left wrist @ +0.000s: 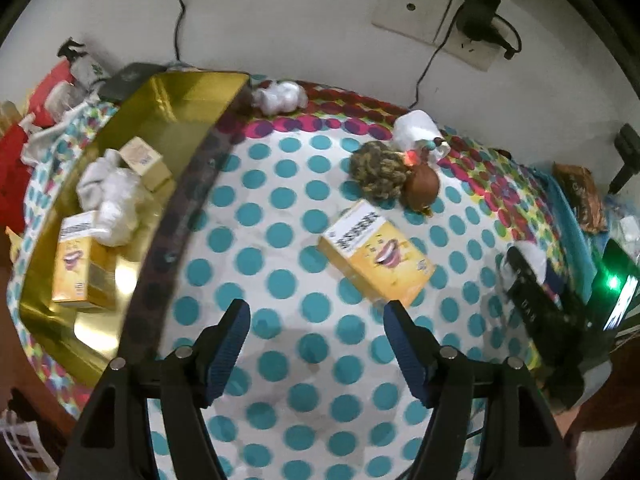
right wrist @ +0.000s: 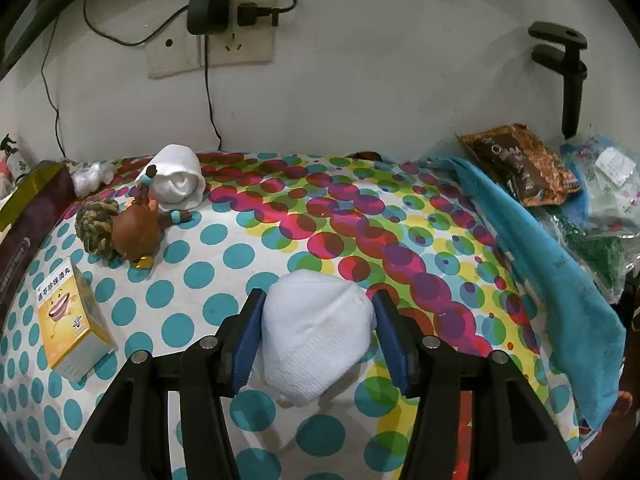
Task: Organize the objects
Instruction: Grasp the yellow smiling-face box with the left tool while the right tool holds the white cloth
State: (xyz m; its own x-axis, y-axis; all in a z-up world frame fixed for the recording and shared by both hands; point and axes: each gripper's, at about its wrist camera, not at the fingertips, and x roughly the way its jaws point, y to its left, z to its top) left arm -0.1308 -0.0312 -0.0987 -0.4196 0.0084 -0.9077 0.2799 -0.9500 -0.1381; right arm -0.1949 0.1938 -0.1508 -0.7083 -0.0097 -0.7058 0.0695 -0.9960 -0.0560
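Observation:
My right gripper [right wrist: 316, 320] is shut on a white rolled cloth [right wrist: 316, 340], held just above the dotted tablecloth. My left gripper [left wrist: 316, 316] is open and empty above the cloth, with a yellow box [left wrist: 376, 258] lying just beyond its fingertips; that box also shows in the right wrist view [right wrist: 68, 320]. A gold tray [left wrist: 176, 96] at the left holds a yellow box [left wrist: 76, 264], a small cream box [left wrist: 144, 160] and white cloths [left wrist: 112, 196]. A rope ball [left wrist: 380, 172], a brown toy [left wrist: 420, 188] and a white roll [left wrist: 416, 128] lie further back.
A crumpled white cloth [left wrist: 280, 96] lies by the tray's far corner. A blue towel [right wrist: 540, 272], a brown snack bag [right wrist: 520, 168] and plastic bags [right wrist: 600, 184] sit at the right edge. Cables hang from wall sockets [right wrist: 208, 52]. A black clamp [right wrist: 568, 64] is on the right.

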